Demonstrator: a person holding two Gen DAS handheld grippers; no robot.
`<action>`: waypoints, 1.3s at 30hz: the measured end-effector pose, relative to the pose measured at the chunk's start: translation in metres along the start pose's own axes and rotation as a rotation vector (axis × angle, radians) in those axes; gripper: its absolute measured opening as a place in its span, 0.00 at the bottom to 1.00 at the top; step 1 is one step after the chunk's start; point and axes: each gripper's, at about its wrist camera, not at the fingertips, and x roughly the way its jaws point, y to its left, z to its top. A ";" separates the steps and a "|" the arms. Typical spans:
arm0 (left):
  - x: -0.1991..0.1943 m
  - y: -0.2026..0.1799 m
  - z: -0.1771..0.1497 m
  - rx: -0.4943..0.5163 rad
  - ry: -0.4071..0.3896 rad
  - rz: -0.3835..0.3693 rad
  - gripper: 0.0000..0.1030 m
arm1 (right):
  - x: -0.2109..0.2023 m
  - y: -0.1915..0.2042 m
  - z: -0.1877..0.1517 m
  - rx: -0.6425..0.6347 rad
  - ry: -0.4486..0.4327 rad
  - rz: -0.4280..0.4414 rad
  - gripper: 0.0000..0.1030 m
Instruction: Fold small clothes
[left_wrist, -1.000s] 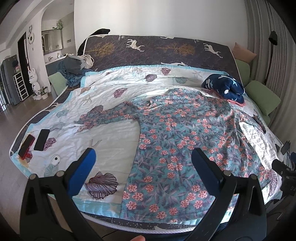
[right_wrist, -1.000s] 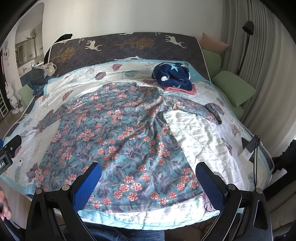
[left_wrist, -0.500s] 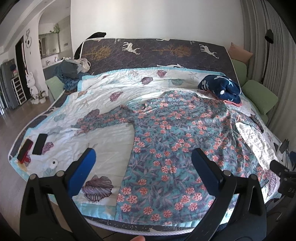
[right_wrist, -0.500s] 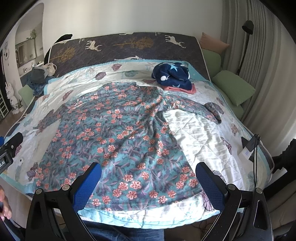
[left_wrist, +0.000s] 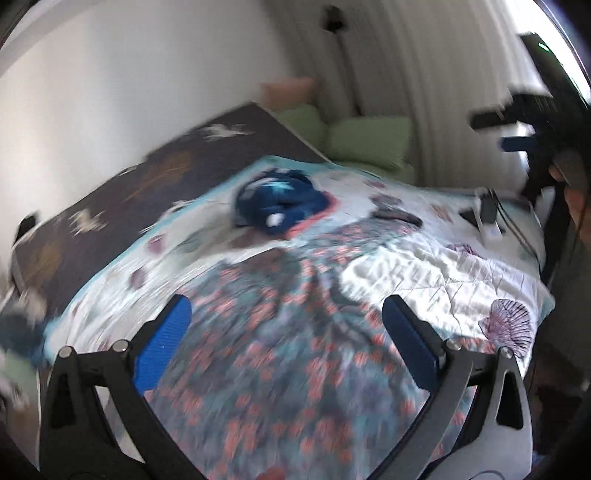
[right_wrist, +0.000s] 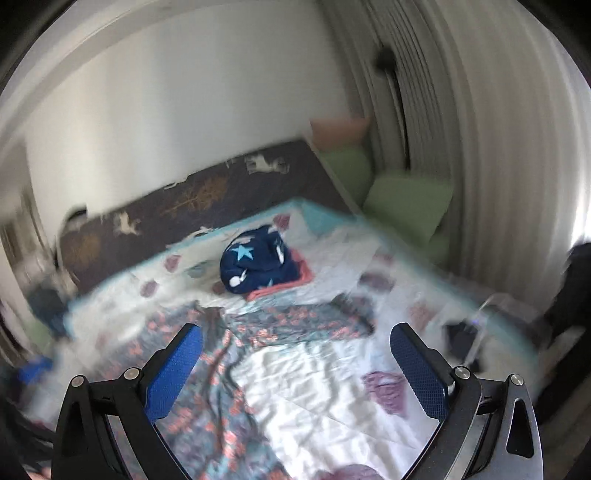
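We are over the bed (right_wrist: 325, 398), whose white shell-print quilt carries everything, and both views are smeared with motion, so fine detail is hard to read. The floral garment (left_wrist: 280, 354) lies spread flat across the quilt, its right sleeve (right_wrist: 295, 325) stretched out sideways toward the bed's right edge. Beyond it, near the dark headboard cover, sits a navy star-print bundle (right_wrist: 255, 266) on something pink, well apart from our work.

The left tool (left_wrist: 282, 332) hangs above the garment's body with its blue pads wide apart and nothing between them. The right tool (right_wrist: 295, 362) is likewise spread and empty, with the sleeve lying just ahead of it.

We judge the step in hand to be the first fold: bringing that sleeve in. To do it well, we should come down low and slow, pinch the sleeve near its cuff, taking only the one layer and not the quilt, while the left tool steadies the shoulder area so the body does not drag.
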 end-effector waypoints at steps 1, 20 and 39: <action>0.016 -0.005 0.006 0.017 0.001 -0.017 1.00 | 0.013 -0.014 0.005 0.051 0.022 0.046 1.00; 0.214 -0.084 0.031 0.220 0.159 -0.122 1.00 | 0.336 -0.121 0.042 -0.051 0.498 -0.150 0.66; 0.249 -0.096 0.033 0.161 0.159 -0.097 1.00 | 0.218 -0.113 0.131 0.110 0.150 -0.068 0.05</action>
